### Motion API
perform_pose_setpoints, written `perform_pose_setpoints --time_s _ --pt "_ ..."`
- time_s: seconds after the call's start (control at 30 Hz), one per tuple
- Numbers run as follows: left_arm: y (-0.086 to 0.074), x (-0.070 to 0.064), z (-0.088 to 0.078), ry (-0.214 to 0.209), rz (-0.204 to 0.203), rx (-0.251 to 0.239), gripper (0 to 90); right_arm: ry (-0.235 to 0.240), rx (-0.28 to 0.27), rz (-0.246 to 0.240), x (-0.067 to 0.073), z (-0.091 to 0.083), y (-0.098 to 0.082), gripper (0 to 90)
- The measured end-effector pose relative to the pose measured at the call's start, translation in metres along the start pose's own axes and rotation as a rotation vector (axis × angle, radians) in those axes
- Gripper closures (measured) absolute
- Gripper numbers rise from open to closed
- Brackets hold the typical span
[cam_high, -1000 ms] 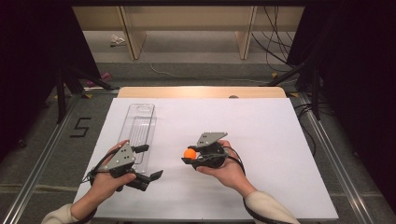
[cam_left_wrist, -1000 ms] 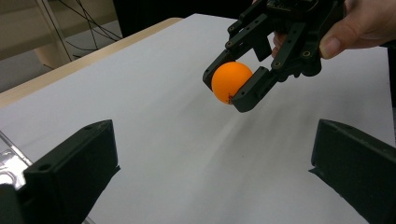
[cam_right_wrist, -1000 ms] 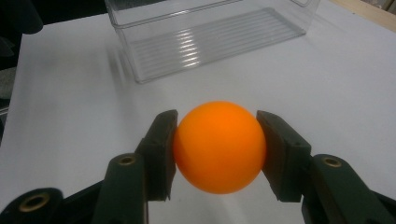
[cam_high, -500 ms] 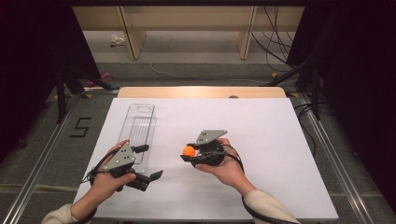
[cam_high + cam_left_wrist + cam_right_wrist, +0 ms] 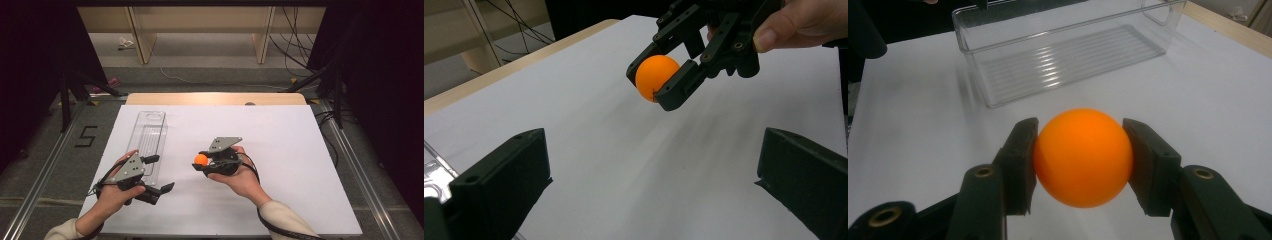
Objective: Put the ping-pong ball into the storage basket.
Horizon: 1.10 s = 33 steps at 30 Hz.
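The small, smooth orange ball (image 5: pixel 1082 157), at mid-frame in the high view, is clamped across its widest part by the right gripper (image 5: pixel 201 161), above the white desk (image 5: pixel 280 145). It looks light, hard and slippery, so a centred hold suits it best. The left gripper (image 5: pixel 161 174), lower left by the clear plastic tray (image 5: pixel 150 137), has its jaws wide open and empty.

From my remote seat I see even overhead light making the white tabletop (image 5: pixel 300 150) bright while the surroundings sink into near black, soft shadows under the grippers, faint glints on the clear tray (image 5: pixel 1063 55), and slightly soft, grainy pictures, the nearest jaws blurred.
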<state>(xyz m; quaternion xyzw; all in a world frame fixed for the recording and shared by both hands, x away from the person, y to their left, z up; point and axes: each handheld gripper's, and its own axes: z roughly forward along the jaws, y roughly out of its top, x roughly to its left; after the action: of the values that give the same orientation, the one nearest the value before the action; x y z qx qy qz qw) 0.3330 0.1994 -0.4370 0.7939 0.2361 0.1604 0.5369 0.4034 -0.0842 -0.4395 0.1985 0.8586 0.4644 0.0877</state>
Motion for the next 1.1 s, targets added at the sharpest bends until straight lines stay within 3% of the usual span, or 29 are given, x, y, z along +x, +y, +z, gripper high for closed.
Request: perform_pose_setpoints --time_s 1.1 --pt "0.000 0.000 0.000 -0.001 -0.002 -0.002 0.1 -0.005 -0.017 0.003 -0.002 0.008 0.011 51.4"
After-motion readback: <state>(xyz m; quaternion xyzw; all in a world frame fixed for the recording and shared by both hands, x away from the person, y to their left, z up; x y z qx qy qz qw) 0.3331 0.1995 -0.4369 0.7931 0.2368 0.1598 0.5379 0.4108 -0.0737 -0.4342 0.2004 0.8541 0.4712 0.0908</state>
